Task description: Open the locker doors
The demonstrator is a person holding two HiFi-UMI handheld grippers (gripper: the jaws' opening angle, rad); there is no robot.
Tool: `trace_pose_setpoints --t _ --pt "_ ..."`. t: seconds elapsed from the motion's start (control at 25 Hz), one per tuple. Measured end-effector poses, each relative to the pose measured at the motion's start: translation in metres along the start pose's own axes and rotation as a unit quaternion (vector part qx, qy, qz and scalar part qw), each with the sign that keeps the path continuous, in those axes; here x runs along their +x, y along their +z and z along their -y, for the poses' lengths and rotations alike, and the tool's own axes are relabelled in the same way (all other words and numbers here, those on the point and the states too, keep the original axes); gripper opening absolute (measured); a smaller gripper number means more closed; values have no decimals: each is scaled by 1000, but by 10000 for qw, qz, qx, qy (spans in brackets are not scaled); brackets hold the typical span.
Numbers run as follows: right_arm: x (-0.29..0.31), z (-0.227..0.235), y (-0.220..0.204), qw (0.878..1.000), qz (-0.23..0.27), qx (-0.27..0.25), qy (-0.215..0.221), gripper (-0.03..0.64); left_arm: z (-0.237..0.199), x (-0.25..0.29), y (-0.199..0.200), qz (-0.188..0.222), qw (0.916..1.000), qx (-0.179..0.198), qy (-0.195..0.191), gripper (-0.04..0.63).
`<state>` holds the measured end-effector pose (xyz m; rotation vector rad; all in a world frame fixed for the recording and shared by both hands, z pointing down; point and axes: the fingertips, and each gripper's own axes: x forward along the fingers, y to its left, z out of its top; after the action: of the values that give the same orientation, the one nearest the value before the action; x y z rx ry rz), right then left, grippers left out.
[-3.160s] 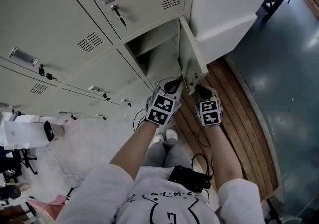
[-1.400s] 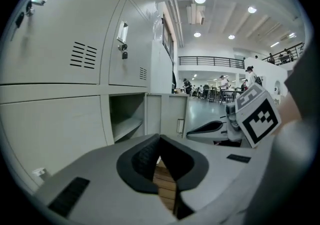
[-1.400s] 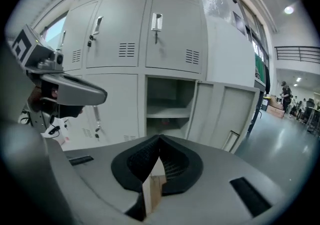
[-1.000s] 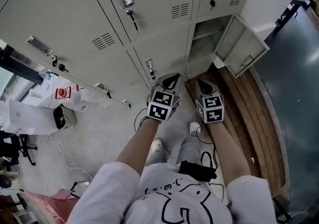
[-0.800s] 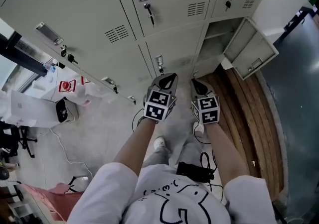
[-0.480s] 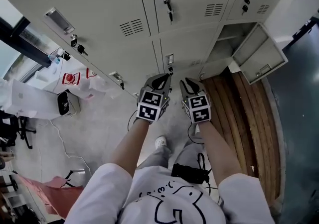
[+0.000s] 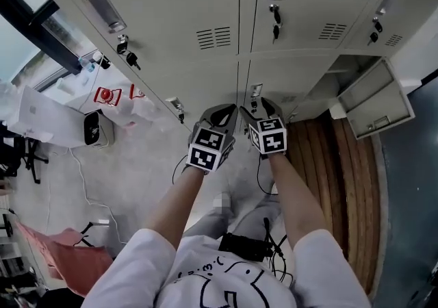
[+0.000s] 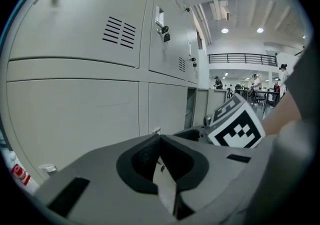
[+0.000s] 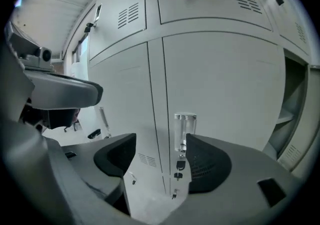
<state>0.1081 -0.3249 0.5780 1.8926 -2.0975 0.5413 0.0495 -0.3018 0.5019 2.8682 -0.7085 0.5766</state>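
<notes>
Grey lockers fill the head view. The lower locker door [image 7: 274, 84] in front of me is closed. Its clear handle [image 7: 256, 89] has a key hanging under it. My right gripper [image 7: 259, 109] points at that handle [image 9: 184, 130]. Its jaws [image 9: 161, 141] have just been opening and now stand wide. The handle lies just ahead in line with the gap, and neither pad touches it. My left gripper [image 7: 220, 116] is beside it on the left and faces a plain closed door [image 8: 75, 114]. Its pads [image 8: 159, 141] are shut on nothing.
One locker to the right stands open, its door [image 7: 373, 105] swung out over a wooden platform [image 7: 328, 176]. The upper doors carry handles and keys [image 7: 276, 16]. White bags and a small device [image 7: 96, 129] lie on the floor at left, with a cable and a red cloth [image 7: 65, 245].
Both grippers and the view have moved left along the lockers, away from the open one. The right jaws have gone from shut to wide open. The left jaws stay shut.
</notes>
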Motion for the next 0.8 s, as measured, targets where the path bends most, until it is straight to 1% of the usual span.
trace_pose_setpoints --t 0.2,0.4,0.52,0.64,0.8 --pt "31 10 2 9999 -64 60 -101 301 -13 5 6 113 9999 26 -2 12" --pt "49 13 2 9999 -93 -4 -89 299 -23 8 2 41 10000 57 -19 12" --pt "55 12 6 10000 -23 -52 -76 293 -27 10 0 36 9999 106 -29 12" --pt "57 11 9 10000 21 10 -84 291 -27 11 -1 11 9998 200 -73 12" --pt "51 10 7 9997 17 132 -227 284 -26 8 0 17 9996 246 -118 12"
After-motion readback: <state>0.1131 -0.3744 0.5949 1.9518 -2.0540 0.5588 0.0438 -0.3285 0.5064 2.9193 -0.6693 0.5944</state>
